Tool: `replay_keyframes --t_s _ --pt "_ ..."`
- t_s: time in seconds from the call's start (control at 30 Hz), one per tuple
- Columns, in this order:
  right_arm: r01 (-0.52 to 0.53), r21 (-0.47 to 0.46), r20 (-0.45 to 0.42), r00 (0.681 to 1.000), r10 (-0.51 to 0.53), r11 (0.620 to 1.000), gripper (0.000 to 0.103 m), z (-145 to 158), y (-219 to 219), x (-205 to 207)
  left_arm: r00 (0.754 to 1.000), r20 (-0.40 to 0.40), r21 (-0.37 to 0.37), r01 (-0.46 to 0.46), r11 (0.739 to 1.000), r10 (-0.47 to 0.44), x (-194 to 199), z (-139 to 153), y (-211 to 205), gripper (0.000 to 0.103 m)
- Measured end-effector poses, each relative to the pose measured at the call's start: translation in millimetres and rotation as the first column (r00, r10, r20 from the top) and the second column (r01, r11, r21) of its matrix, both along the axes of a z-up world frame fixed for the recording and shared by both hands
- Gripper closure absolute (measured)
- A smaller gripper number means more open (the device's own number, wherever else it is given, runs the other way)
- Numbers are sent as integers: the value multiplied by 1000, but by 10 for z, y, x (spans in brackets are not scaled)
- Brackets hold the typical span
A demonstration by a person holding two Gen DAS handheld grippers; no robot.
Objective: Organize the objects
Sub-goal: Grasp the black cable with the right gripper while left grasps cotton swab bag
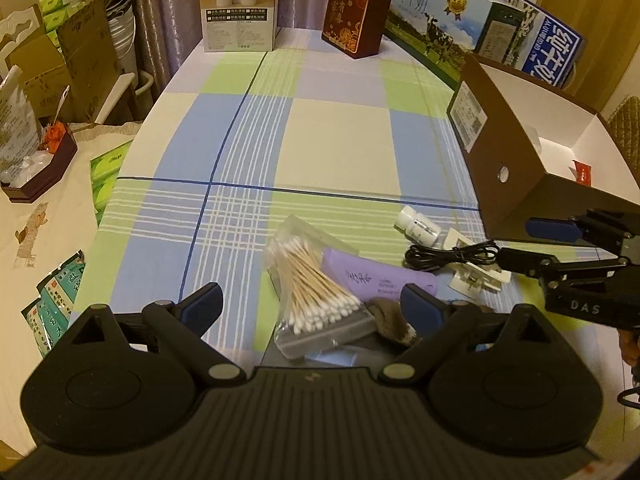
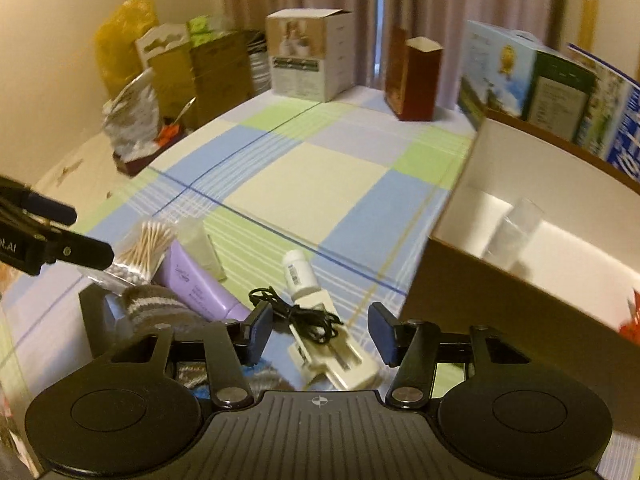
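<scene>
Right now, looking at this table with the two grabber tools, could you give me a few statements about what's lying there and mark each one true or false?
1. The bag of cotton swabs lies between the open fingers of the left gripper. True.
2. The right gripper is clamped on the black cable. False: its fingers stand open, with the cable and the white clip lying between them.
3. The small white bottle stands upright inside the brown box. False: it lies on the checked tablecloth, outside the box.
4. A purple tube lies beside the cotton swabs. True.
5. The brown box is closed. False: its top is open, showing a white interior.
</scene>
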State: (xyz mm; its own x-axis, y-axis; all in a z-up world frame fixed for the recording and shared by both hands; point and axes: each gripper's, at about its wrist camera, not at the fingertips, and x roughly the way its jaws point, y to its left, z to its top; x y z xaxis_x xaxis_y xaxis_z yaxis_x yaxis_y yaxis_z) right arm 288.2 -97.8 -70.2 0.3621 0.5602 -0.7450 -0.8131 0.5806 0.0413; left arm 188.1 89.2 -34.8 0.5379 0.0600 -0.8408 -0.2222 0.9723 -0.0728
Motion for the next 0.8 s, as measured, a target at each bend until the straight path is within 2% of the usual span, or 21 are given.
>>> replay_keyframes --t_s 0.23,0.33,0.47,0.63,0.8 --pt "-163 -110 39 985 168 980 55 -232 331 39 999 -34 -9 -11 1000 11 131 -132 98 9" --pt "-227 -170 65 968 241 959 62 -343 437 18 999 -48 -11 -17 1000 16 173 -181 134 9" --pt "-308 -259 119 931 346 916 73 -493 558 -65 998 -61 -11 -21 1000 20 220 -222 177 10" --pt "-349 -358 182 883 432 866 89 -658 632 -166 997 -70 -15 -18 1000 17 257 -259 183 10" --pt "-340 -375 211 875 436 862 89 -704 605 -185 997 -78 -17 -8 1000 7 295 -293 167 10"
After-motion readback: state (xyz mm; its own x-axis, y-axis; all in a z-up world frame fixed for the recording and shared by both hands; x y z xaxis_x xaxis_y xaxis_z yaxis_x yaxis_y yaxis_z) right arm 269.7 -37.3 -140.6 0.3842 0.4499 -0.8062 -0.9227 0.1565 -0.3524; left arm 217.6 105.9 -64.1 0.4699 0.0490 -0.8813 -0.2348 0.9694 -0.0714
